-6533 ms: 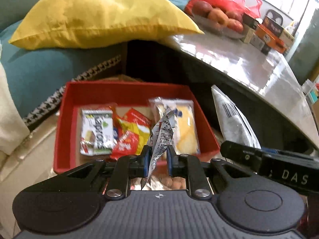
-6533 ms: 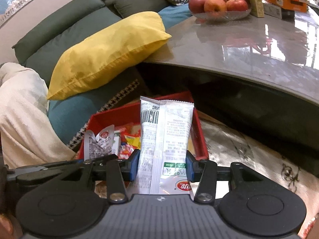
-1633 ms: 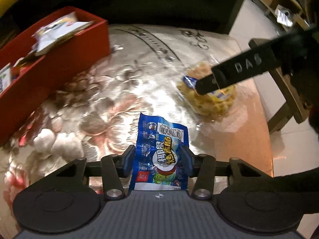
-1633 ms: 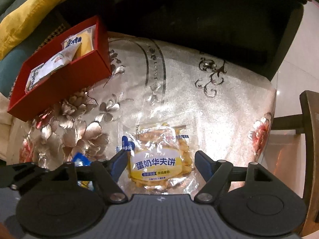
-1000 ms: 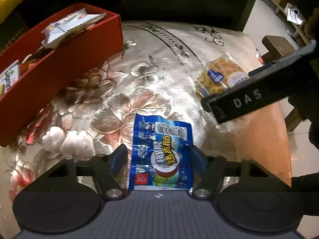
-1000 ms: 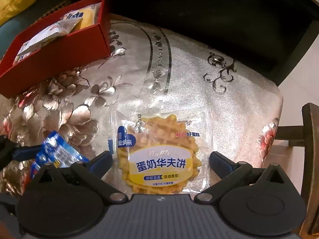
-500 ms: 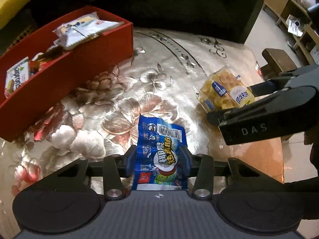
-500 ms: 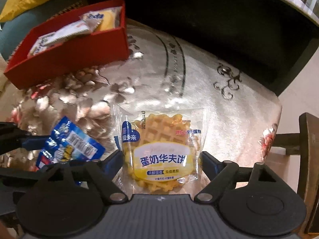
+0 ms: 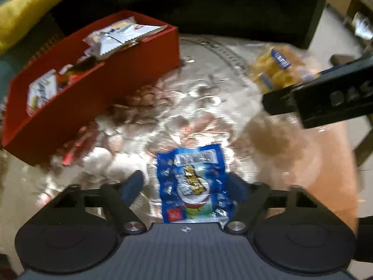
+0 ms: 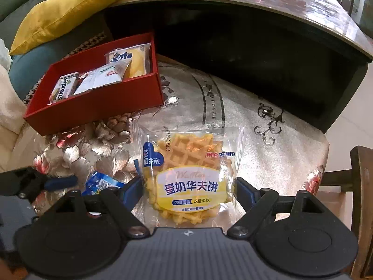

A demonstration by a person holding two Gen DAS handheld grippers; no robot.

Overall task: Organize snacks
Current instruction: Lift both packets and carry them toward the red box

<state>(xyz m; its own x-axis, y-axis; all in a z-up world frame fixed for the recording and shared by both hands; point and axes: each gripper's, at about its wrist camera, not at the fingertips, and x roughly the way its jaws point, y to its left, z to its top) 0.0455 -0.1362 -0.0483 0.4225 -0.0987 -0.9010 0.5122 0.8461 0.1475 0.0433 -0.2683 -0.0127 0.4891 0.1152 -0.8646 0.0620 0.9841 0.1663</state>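
Note:
A blue snack packet [image 9: 193, 182] lies on the floral cloth between the fingers of my left gripper [image 9: 186, 183]. Its jaws are opening; the left pad stands well clear of the packet. My right gripper [image 10: 187, 191] is shut on a clear waffle packet [image 10: 188, 163] and holds it a little above the cloth. The left wrist view shows that waffle packet [image 9: 272, 67] blurred at upper right. A red box [image 10: 100, 102] with several snacks inside sits at the back left. In the left wrist view the red box [image 9: 116, 81] is close on the left.
A silvery floral cloth [image 10: 268, 144] covers the low surface. Behind it a dark table [image 10: 256, 7] overhangs a black recess. A yellow cushion [image 10: 70, 7] lies on the sofa beyond the box. A wooden chair [image 10: 361, 186] stands at the right edge.
The left jaws pinched the blue packet half a second ago and have now spread wide around it. The right jaws closed on the waffle packet and lifted it slightly.

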